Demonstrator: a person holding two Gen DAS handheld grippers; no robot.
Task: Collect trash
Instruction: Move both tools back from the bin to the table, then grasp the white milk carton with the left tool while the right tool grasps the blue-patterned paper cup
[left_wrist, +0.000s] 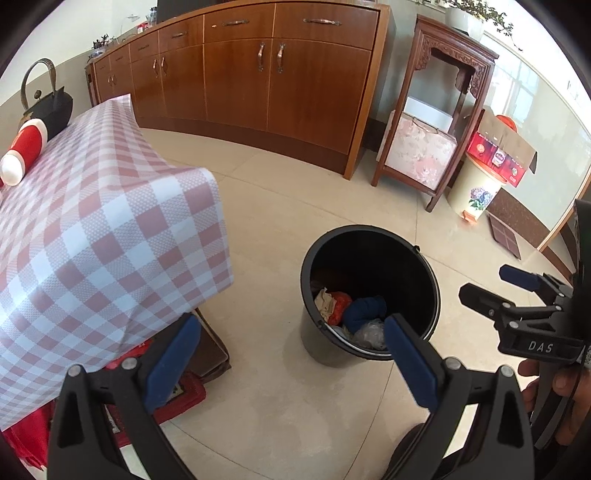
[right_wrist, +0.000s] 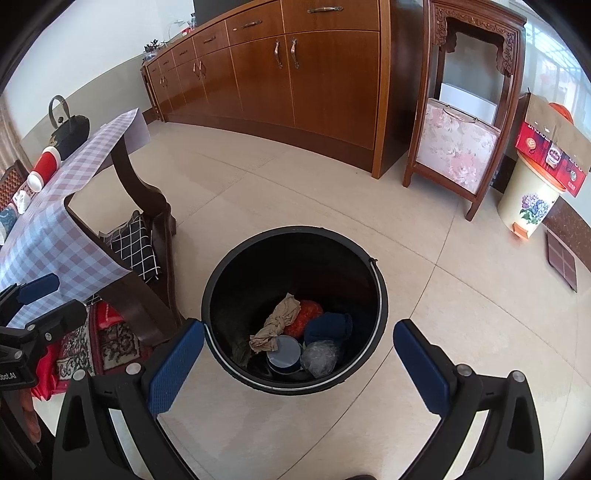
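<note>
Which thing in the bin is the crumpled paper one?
Find the round black plastic bin on the tiled floor beside the checked-cloth table. Inside lies the crumpled tan paper wad, the only beige, twisted piece among red, blue and clear scraps.

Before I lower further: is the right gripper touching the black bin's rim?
Apart. The right wrist view shows the right gripper open and empty above the black bin, with floor visible between bin and gripper body; the left wrist view shows it off to the side.

Open above the black bucket (right_wrist: 295, 236); bare floor (right_wrist: 424, 314) around; blocked leftward by the checkered table (right_wrist: 48, 236) and its leg (right_wrist: 147, 206)
</note>
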